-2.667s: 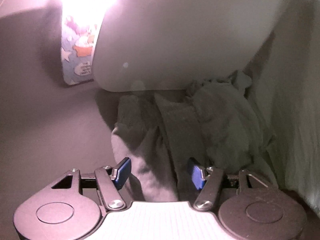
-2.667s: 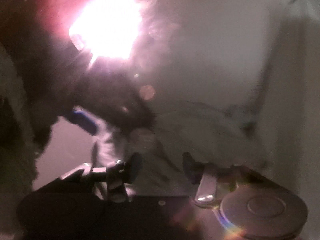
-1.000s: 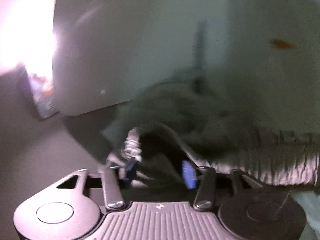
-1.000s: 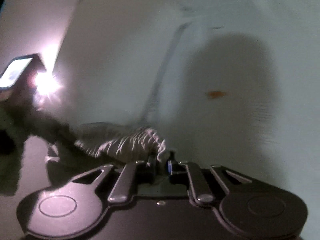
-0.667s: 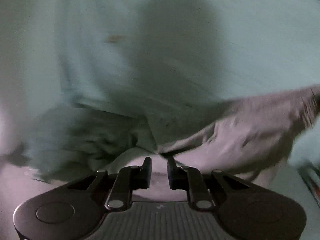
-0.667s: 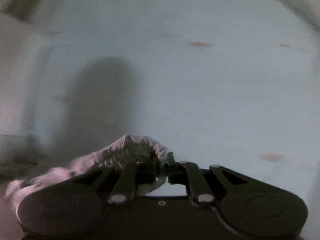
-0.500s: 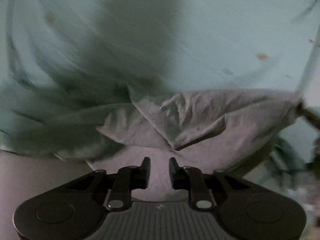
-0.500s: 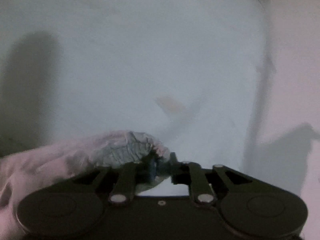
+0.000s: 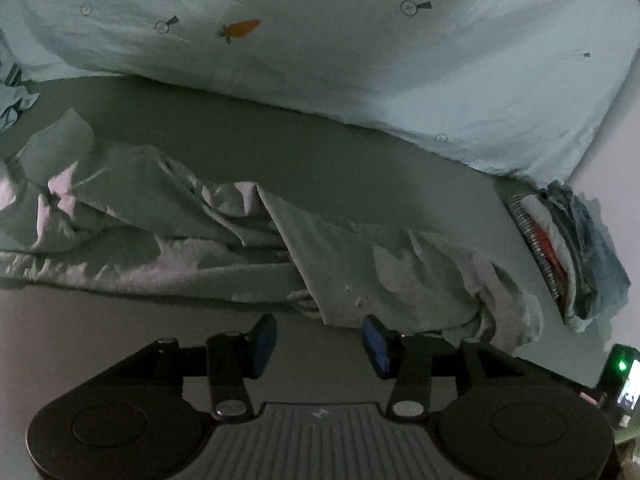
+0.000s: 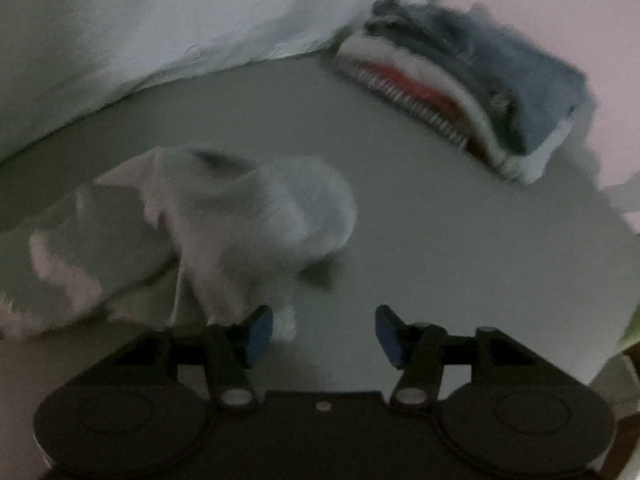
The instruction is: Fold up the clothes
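A pale, crumpled garment (image 9: 224,240) lies spread across the grey bed surface, with its gathered waistband along the near edge. My left gripper (image 9: 318,340) hovers just in front of that edge, its jaws opening and nothing between the blue pads (image 9: 376,344). In the right wrist view the same garment (image 10: 248,216) shows as a blurred heap at left. My right gripper (image 10: 324,332) has its jaws opening too; a corner of cloth hangs by the left pad (image 10: 258,334), but the pads do not press on it.
A light blue duvet (image 9: 320,40) printed with carrots lies bunched along the far side. A stack of folded clothes (image 9: 572,248) topped with blue denim sits at the right, also the stack (image 10: 472,92) in the right wrist view. A device with a green light (image 9: 620,372) is at the lower right.
Both grippers swung from the dim clothes pile to the bed carrying the pale garment. Both have since parted their jaws, and the garment now lies on the bed.
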Available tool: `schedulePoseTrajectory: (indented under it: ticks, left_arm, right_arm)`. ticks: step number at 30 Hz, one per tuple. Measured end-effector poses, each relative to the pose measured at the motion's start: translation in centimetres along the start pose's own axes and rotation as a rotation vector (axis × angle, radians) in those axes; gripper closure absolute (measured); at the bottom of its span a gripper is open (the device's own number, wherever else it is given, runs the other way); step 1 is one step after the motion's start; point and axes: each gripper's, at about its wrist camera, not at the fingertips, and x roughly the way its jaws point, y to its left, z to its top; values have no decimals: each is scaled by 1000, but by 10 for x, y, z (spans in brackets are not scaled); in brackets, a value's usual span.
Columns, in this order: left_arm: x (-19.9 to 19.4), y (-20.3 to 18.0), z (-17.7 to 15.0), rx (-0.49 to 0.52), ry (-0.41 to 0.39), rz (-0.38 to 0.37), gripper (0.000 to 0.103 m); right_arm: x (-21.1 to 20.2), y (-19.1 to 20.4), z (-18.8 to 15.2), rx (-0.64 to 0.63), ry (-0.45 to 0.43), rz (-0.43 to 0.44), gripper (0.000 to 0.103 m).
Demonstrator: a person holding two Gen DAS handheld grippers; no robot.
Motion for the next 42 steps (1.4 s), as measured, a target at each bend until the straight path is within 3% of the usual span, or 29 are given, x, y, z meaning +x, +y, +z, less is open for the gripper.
schedulePoseTrajectory:
  ticks: [3, 6, 7, 10, 11, 12, 13, 14, 16, 18, 20, 22, 24, 25, 29, 31, 34, 36, 39, 42]
  left_arm:
    - [3, -25, -1, 6, 10, 25, 50]
    - [5, -38, -3, 16, 14, 20, 47]
    - [6, -41, -4, 25, 12, 18, 46]
    - [7, -52, -5, 50, 8, 22, 44]
    - [8, -54, -5, 52, 8, 21, 43]
    - [8, -56, -5, 54, 7, 21, 43]
    - [9, -57, -4, 56, 5, 21, 43]
    - [9, -56, -3, 54, 1, 25, 43]
    - [9, -55, 0, 50, -7, 33, 43]
    - [7, -51, 3, 35, -26, 49, 43]
    - [3, -44, 10, 17, -51, 81, 43]
    - [-2, -37, 15, -8, -72, 110, 43]
    - [-6, -25, 22, -41, -86, 130, 43]
    - [-8, -20, 23, -51, -93, 142, 43]
    - [-9, -3, 22, -78, -99, 182, 36]
    - [0, 0, 20, -82, -69, 173, 36]
    - [18, -7, 19, -45, -14, 138, 33]
    - [34, -23, 19, 25, 10, 106, 27]
    - [56, -54, 13, 182, 28, 69, 19]
    - [82, -85, 6, 349, 32, 62, 16]
  right_arm:
    - [-7, -8, 10, -29, -72, 31, 36]
    - [-2, -22, 27, 55, -133, 116, 24]
    - [5, -28, 31, 95, -129, 152, 22]
    - [48, -39, 43, 207, -3, 268, 15]
    - [63, -42, 45, 251, 30, 280, 20]
    - [72, -44, 45, 305, 43, 280, 45]
    - [75, -42, 46, 339, 42, 286, 64]
    - [75, -35, 50, 333, 27, 302, 95]
    - [60, 4, 68, 153, -67, 343, 96]
    - [26, 64, 71, -151, -197, 438, 96]
    - [-6, 114, 62, -377, -252, 580, 95]
    - [-24, 146, 46, -520, -228, 710, 90]
    - [-39, 167, 24, -632, -204, 799, 54]
    - [-46, 177, 13, -689, -191, 844, 47]
    - [-47, 171, 7, -688, -187, 795, 43]
    - [-39, 161, 15, -611, -175, 717, 41]
    - [-2, 143, 33, -456, -135, 509, 37]
    - [18, 127, 45, -326, -95, 418, 37]
    - [43, 101, 62, -103, -44, 376, 31]
    - [66, 88, 70, 11, -23, 316, 31]
